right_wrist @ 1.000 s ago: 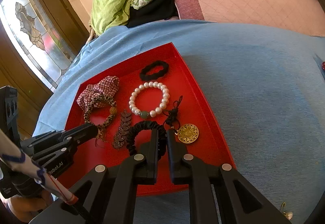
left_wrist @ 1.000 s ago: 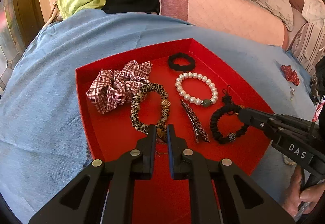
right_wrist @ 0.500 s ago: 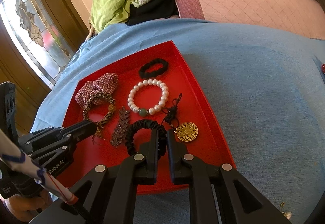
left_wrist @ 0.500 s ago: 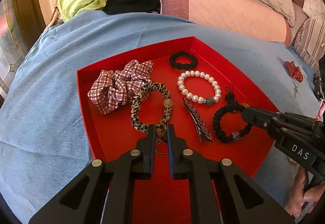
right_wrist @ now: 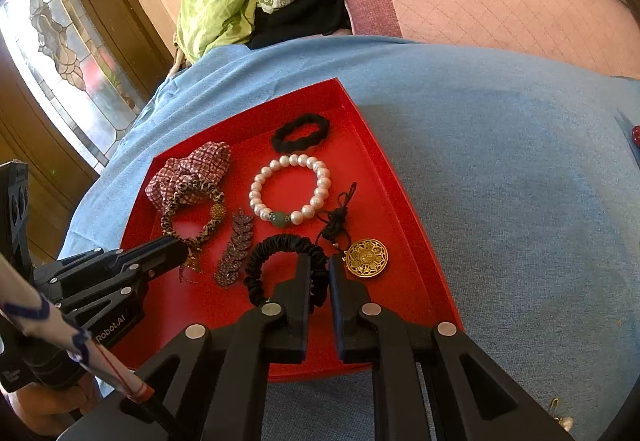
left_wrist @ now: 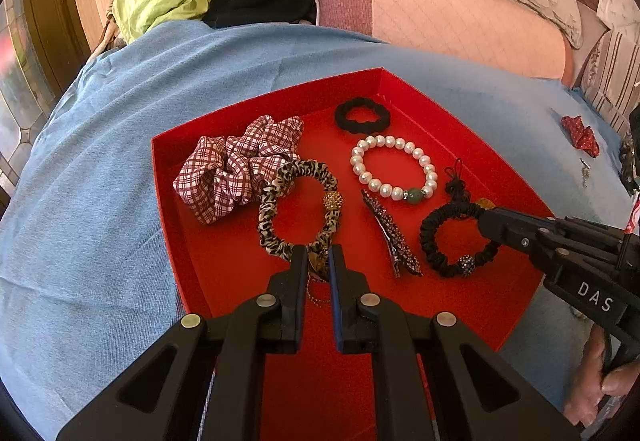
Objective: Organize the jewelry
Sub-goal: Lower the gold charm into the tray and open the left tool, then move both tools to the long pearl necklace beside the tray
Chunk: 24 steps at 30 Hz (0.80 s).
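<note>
Almost nothing has changed since a second ago. Both tools sit in the same spots, and every piece in the tray lies where it lay.

The black left gripper (left_wrist: pixel 318 261) is almost shut, with only a thin gap. A small brown-gold charm with a thin chain (left_wrist: pixel 316 267) sits in that gap, at the near end of the leopard-print fabric hair tie (left_wrist: pixel 298 213). I cannot tell if the pads really pinch it.

The black right gripper (right_wrist: pixel 319 273) is nearly shut too. Its tips press over the near side of the black ruffled hair tie (right_wrist: pixel 280 247); I cannot tell whether it is gripped.

The shallow red cardboard tray (left_wrist: pixel 188 241) rests on a blue cloth (left_wrist: pixel 100 161). There is wide open cloth on the left and on the right of the tray. Far off to the right lies a small red bow (left_wrist: pixel 580 135).

In the tray's far corner is a small black scrunchie (left_wrist: pixel 362 116). Just in front of it is a white pearl bracelet with one green bead (left_wrist: pixel 394 169). On the left side is a red-and-white checked scrunchie (left_wrist: pixel 236 165), touching the leopard one. A dark sparkly leaf-shaped hair clip (left_wrist: pixel 394 237) lies between the two bigger ties. A round gold pendant on a black knotted cord (right_wrist: pixel 367 257) lies near the tray's right wall, just beside the right gripper's tip.
</note>
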Available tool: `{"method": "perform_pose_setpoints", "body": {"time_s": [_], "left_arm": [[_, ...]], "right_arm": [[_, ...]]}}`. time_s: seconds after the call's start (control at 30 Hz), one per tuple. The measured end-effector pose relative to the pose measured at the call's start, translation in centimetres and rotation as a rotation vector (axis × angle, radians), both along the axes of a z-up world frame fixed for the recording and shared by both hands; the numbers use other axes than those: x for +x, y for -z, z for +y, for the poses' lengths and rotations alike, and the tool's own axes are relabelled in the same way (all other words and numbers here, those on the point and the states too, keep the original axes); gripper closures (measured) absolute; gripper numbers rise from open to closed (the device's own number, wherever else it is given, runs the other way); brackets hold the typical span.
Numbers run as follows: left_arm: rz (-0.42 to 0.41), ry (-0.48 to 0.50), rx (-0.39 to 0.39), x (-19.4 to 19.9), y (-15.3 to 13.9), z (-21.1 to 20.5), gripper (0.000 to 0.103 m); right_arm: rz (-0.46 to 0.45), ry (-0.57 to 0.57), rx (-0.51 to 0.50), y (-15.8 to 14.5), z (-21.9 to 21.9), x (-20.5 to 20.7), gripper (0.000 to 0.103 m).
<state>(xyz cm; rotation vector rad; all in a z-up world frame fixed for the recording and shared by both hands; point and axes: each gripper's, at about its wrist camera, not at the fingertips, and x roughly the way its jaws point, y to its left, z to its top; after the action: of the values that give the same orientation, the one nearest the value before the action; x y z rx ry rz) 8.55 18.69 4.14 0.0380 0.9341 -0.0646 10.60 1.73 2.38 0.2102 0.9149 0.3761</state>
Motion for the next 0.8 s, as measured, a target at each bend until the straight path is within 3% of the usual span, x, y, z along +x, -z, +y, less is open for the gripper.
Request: {"method": "perform_pose_setpoints", "body": {"time_s": [0.3, 0.53, 0.6, 0.67, 0.8], "left_arm": [[0.003, -0.008, 0.001, 0.09, 0.01, 0.09, 0.091], [-0.007, -0.021, 0.001, -0.10, -0.16, 0.35, 0.081], [-0.011, -0.028, 0.003, -0.10, -0.21, 0.44, 0.077], [-0.017, -0.034, 0.006, -0.15, -0.35, 0.47, 0.064], [-0.035, -0.045, 0.006, -0.29, -0.80, 0.65, 0.060]], "right_arm": [[0.009, -0.001, 0.019, -0.14, -0.24, -0.02, 0.090], [0.008, 0.003, 0.022, -0.35, -0.35, -0.09, 0.090], [0.006, 0.004, 0.023, -0.42, -0.38, -0.11, 0.090], [0.006, 0.004, 0.024, -0.45, -0.40, -0.13, 0.090], [0.005, 0.002, 0.021, -0.46, -0.35, -0.21, 0.090]]}}
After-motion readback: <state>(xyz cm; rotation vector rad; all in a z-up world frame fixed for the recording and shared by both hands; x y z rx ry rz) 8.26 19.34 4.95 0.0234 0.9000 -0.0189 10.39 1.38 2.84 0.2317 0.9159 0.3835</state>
